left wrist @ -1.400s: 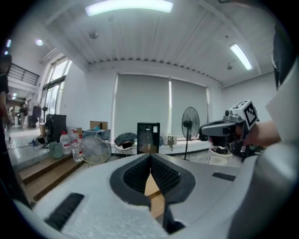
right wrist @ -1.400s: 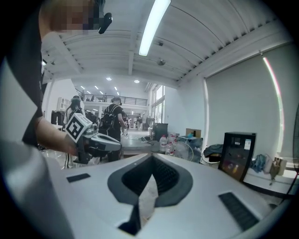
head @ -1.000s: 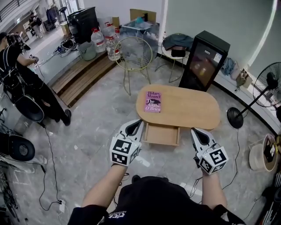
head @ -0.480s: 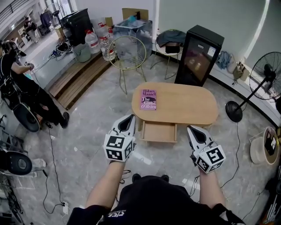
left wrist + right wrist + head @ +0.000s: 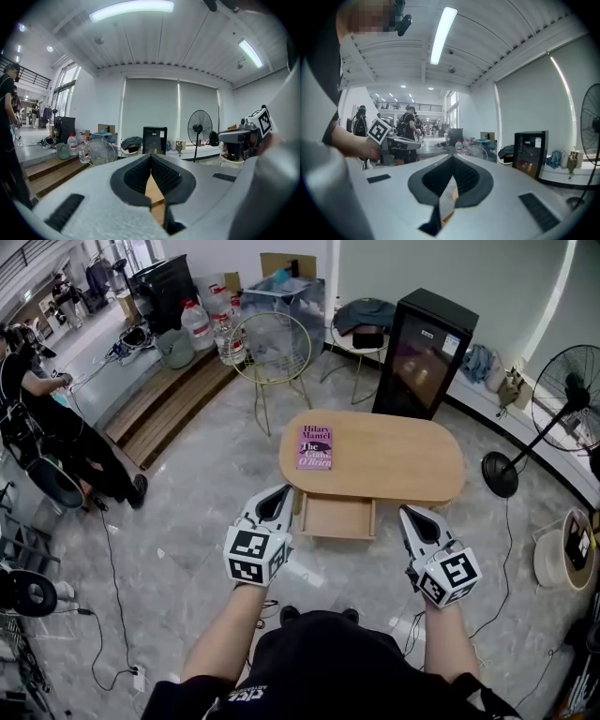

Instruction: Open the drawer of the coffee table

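Observation:
The oval wooden coffee table stands on the marble floor ahead of me, its drawer pulled out toward me under the near edge. A purple book lies on the table's left end. My left gripper hovers just left of the drawer, shut and holding nothing. At the drawer's right my right gripper floats shut and empty too. In the left gripper view the left gripper has its jaws closed, with table wood behind them. The right gripper view shows the right gripper closed the same way.
A wire chair stands behind the table, a black mini fridge to its right and a floor fan at the far right. Water bottles sit near wooden steps. A person is at the left. Cables cross the floor.
Both grippers have drifted slightly back from the table, staying shut. The table with its open drawer sits a little higher and further left in the head view.

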`<state>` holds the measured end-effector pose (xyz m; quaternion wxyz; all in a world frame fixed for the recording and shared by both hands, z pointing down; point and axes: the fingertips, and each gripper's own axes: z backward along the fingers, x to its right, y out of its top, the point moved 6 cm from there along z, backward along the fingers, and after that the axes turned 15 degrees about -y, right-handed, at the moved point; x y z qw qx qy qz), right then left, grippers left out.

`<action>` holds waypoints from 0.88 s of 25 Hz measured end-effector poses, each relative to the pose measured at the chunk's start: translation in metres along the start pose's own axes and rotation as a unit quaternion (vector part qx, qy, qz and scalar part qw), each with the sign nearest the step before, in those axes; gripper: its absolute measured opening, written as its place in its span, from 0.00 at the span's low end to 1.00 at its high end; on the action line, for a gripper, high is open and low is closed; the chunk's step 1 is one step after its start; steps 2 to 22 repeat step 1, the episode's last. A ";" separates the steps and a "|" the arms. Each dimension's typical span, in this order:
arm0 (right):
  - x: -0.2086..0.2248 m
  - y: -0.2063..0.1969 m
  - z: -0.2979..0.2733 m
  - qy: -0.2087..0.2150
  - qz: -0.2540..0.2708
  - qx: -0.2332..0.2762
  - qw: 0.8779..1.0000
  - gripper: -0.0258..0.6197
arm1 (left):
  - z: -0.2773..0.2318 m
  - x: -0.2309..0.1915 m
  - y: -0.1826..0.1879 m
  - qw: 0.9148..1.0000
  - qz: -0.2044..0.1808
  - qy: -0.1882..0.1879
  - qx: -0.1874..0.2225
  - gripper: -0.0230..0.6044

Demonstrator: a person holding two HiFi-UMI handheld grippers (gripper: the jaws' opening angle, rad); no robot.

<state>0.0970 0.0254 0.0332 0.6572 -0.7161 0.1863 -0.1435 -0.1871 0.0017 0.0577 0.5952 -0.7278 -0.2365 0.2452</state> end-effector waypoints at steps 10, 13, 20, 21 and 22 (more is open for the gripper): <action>0.002 -0.001 0.000 0.000 -0.001 0.001 1.000 0.04 | -0.001 0.002 -0.001 1.000 -0.001 -0.001 0.000 0.05; 0.002 -0.001 0.000 0.000 -0.001 0.001 1.000 0.04 | -0.001 0.002 -0.001 1.000 -0.001 -0.001 0.000 0.05; 0.002 -0.001 0.000 0.000 -0.001 0.001 1.000 0.04 | -0.001 0.002 -0.001 1.000 -0.001 -0.001 0.000 0.05; 0.002 -0.001 0.000 0.000 -0.001 0.001 1.000 0.04 | -0.001 0.002 -0.001 1.000 -0.001 -0.001 0.000 0.05; 0.002 -0.001 0.000 0.000 -0.001 0.001 1.000 0.04 | -0.001 0.002 -0.001 1.000 -0.001 -0.001 0.000 0.05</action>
